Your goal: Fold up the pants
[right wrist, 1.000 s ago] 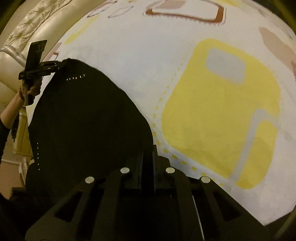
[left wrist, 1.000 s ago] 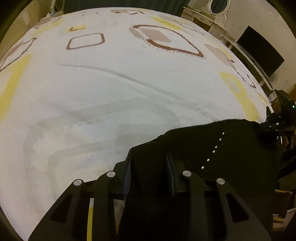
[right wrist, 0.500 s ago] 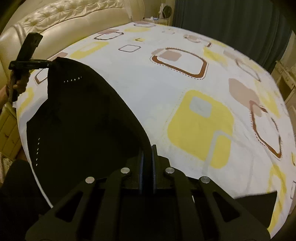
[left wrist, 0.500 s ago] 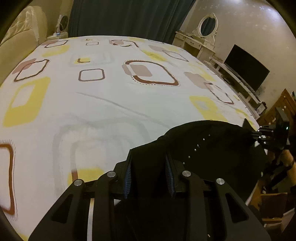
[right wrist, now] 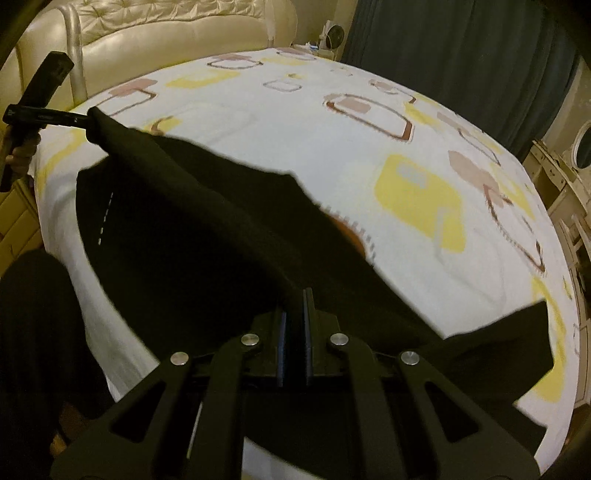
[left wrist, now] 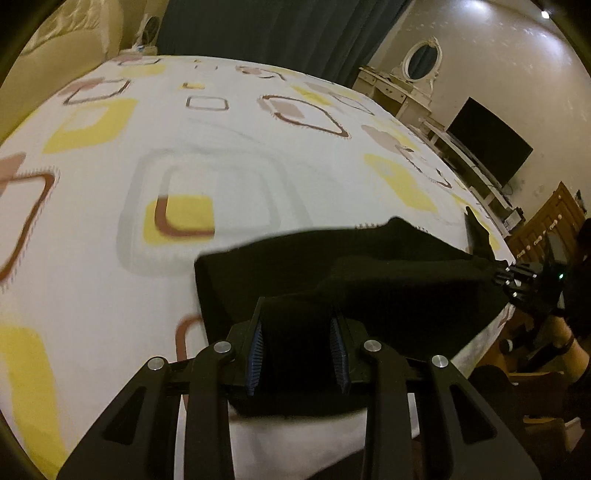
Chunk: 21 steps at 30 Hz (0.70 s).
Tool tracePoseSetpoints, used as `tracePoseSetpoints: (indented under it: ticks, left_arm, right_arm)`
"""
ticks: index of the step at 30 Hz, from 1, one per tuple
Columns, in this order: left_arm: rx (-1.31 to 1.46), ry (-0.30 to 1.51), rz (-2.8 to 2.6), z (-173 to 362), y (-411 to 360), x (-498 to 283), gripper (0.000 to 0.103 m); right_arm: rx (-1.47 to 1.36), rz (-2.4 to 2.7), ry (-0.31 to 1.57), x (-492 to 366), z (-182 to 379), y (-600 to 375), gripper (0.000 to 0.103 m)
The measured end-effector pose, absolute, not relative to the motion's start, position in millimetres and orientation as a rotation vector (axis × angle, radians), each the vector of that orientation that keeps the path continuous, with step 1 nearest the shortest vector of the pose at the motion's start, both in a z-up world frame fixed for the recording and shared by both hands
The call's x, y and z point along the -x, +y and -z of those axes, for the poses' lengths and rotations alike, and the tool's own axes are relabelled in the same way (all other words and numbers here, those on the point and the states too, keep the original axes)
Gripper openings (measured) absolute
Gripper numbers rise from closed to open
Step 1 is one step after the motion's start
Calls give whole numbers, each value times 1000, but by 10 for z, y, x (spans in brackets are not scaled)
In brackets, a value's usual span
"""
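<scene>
The black pants [left wrist: 369, 273] hang stretched between my two grippers above the near edge of the bed [left wrist: 229, 155]. My left gripper [left wrist: 297, 332] is shut on one bunched corner of the pants; the thick cloth holds its jaws apart. My right gripper [right wrist: 294, 306] is shut tight on the other corner, jaws nearly touching. The pants [right wrist: 207, 236] sag onto the sheet between them. A row of small silver studs [right wrist: 105, 218] shows on the cloth. Each gripper appears in the other's view: the right one [left wrist: 517, 280], the left one [right wrist: 79, 120].
The bed has a white sheet with yellow and brown squares [right wrist: 421, 199]. A cream tufted headboard [right wrist: 155, 26] stands at the far left. A dark curtain [left wrist: 280, 33], a white dresser with an oval mirror [left wrist: 406, 81] and a black TV [left wrist: 487, 144] line the room's walls.
Both grippers have lifted and pulled back with the pants. The cloth now hangs taut as a long band, and more of the room shows.
</scene>
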State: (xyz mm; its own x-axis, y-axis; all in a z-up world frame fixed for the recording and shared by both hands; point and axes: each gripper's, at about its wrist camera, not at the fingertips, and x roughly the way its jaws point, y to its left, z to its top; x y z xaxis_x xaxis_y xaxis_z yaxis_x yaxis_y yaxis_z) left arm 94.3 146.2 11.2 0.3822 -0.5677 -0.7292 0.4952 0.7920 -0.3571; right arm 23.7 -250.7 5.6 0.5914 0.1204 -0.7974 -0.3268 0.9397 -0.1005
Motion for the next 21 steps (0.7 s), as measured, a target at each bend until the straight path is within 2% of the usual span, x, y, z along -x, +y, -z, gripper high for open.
tracePoseSetpoints:
  ticks: [11,21]
  left_arm:
    - [80,1046,633,348,1542,-669,32]
    - [86,1025,640,409,1698,-528,33]
  right_arm:
    - [240,-256,974,92,470,-2330,8]
    - [186,-245,965,189,496,-2365,14]
